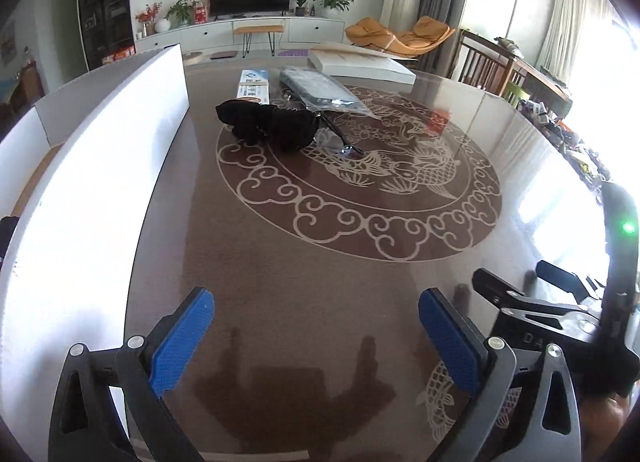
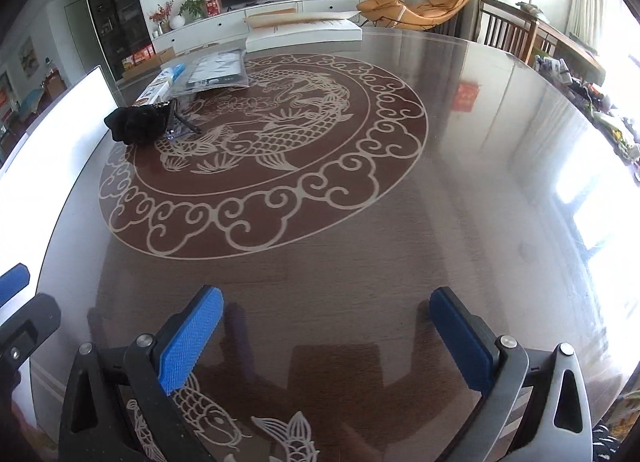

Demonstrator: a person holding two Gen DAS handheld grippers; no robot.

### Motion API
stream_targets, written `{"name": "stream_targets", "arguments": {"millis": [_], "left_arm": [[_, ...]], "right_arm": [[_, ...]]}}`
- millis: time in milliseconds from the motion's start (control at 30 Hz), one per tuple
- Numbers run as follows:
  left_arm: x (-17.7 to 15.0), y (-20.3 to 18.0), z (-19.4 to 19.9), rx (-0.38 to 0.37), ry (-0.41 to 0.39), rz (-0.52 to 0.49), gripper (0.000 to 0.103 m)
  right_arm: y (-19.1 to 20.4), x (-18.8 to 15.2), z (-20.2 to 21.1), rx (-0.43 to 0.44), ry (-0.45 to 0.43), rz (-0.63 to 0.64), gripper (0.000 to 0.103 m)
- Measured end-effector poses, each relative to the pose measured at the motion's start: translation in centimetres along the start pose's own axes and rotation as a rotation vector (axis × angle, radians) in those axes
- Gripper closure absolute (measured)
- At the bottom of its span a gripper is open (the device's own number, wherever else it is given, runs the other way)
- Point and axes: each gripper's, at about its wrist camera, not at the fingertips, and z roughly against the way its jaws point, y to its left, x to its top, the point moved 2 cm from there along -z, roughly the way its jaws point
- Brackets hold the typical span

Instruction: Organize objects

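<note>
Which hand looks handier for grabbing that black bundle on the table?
Left, probably. The black bundle lies nearly straight ahead of the left tongs, while from the right tongs it sits far off to the left. Both are open and empty.

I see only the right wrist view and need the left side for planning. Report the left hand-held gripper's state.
Observer: The left hand-held gripper is open, with nothing between its pads.
Operator: Say what stands left of it.
Observer: A white board stands upright along the table edge.
Operator: Check my unit's lamp.
Observer: A green light glows beside the right hand-held gripper.
</note>
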Motion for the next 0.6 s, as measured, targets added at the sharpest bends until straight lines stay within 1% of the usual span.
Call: {"name": "stream_targets", "arguments": {"millis": [67, 133, 233, 267, 300, 333, 400, 600], "left_arm": [[0.2, 0.0, -1.2, 0.022, 0.004, -0.004, 0.0], [0.3, -0.1, -2.4, 0.038, 0.017, -0.021, 0.0], [0.1, -0.3, -4.1, 0.041, 0.051, -0.038, 0.0], [0.0, -0.5, -4.1, 0.061, 0.035, -0.052, 0.0], [-0.1, -0.6, -4.2, 0.066, 0.034, -0.057, 0.0], [-0.1, -0.5, -4.1, 0.061, 0.033, -0.052, 0.0], [-0.1, -0.4, -4.2, 0.064, 0.032, -0.052, 0.0], [0.1, -0.5, -4.4, 0.063, 0.033, -0.053, 0.0]], "right_arm": [[-0.6, 0.1, -0.1, -0.018, -0.013, 0.004, 0.0], [-0.9, 0.2, -0.2, -0.011, -0.02, -0.005, 0.0], [-1.0, 0.5, -0.5, -0.007, -0.029, -0.023, 0.0], [-1.1, 0.6, -0.7, -0.024, -0.023, -0.026, 0.0], [-0.9, 0.8, -1.0, -0.053, -0.006, -0.015, 0.0], [-0.7, 0.9, -1.1, -0.064, -0.002, -0.002, 0.0], [-0.8, 0.9, -1.2, -0.054, -0.004, 0.002, 0.0], [-0.7, 0.9, -1.3, -0.06, -0.022, -0.004, 0.0]]}}
